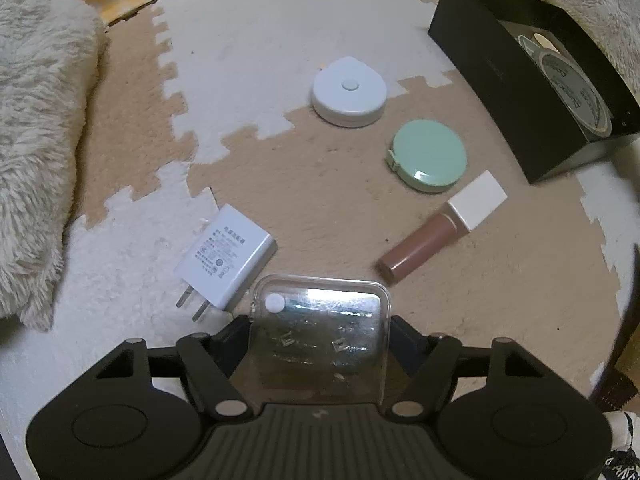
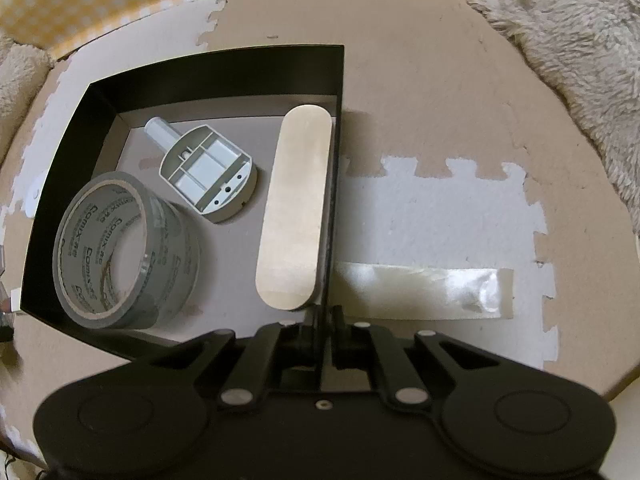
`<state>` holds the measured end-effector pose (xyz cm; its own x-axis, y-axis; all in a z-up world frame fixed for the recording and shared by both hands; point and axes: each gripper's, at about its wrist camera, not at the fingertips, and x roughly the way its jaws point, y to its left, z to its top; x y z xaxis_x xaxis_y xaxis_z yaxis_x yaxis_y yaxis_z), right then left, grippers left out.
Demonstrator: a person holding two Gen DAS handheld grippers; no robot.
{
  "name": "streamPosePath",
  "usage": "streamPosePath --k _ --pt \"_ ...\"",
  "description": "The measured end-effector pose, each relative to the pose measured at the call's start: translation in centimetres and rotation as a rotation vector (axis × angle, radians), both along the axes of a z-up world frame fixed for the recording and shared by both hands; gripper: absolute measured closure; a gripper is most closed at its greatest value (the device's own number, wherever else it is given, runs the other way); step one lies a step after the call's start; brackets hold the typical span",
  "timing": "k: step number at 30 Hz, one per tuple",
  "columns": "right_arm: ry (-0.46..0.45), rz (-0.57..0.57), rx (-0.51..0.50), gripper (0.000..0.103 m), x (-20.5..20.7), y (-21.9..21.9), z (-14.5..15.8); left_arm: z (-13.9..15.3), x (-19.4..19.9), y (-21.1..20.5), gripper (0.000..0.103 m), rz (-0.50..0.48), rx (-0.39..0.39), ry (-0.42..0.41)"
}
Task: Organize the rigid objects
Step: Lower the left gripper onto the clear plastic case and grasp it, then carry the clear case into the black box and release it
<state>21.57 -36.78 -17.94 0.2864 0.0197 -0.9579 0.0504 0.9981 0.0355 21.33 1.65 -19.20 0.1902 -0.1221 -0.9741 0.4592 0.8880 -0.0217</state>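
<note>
Foam floor mat (image 1: 340, 208) is shown, where a clear case (image 1: 320, 332) is gripped by the left gripper (image 1: 320, 334), to be carried to the black box (image 2: 336, 80), whose wall is clamped by the right gripper (image 2: 322, 316).

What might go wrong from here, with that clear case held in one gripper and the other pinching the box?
The clear plastic case looks slick, so it may slip from the left gripper. The right gripper clamps only the thin wall of the black box, which could tip. Inside, the tape roll leaves limited room.
</note>
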Motion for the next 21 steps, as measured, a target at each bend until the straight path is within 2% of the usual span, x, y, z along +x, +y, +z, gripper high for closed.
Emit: streamPosePath --k 4,8,13,16,21 --pt "-0.003 0.000 0.000 0.097 -0.1 0.0 0.0 0.3 -0.3 -0.3 0.029 -0.004 -0.029 0.008" --pt "-0.003 0.000 -0.004 0.098 -0.1 0.0 0.1 1.6 -0.7 -0.5 0.029 0.009 -0.073 -0.034" --pt "-0.002 0.003 -0.011 0.098 -0.1 0.2 0.0 3.7 -0.9 -0.8 0.029 0.059 -0.165 -0.084" --pt "-0.001 0.000 -0.011 0.098 -0.1 0.1 0.0 5.4 -1.1 -1.1 0.029 0.100 -0.248 -0.111" --pt "0.004 -0.001 -0.016 0.098 0.0 0.2 0.0 7.7 -1.3 -3.7 0.029 0.124 -0.369 -0.140"
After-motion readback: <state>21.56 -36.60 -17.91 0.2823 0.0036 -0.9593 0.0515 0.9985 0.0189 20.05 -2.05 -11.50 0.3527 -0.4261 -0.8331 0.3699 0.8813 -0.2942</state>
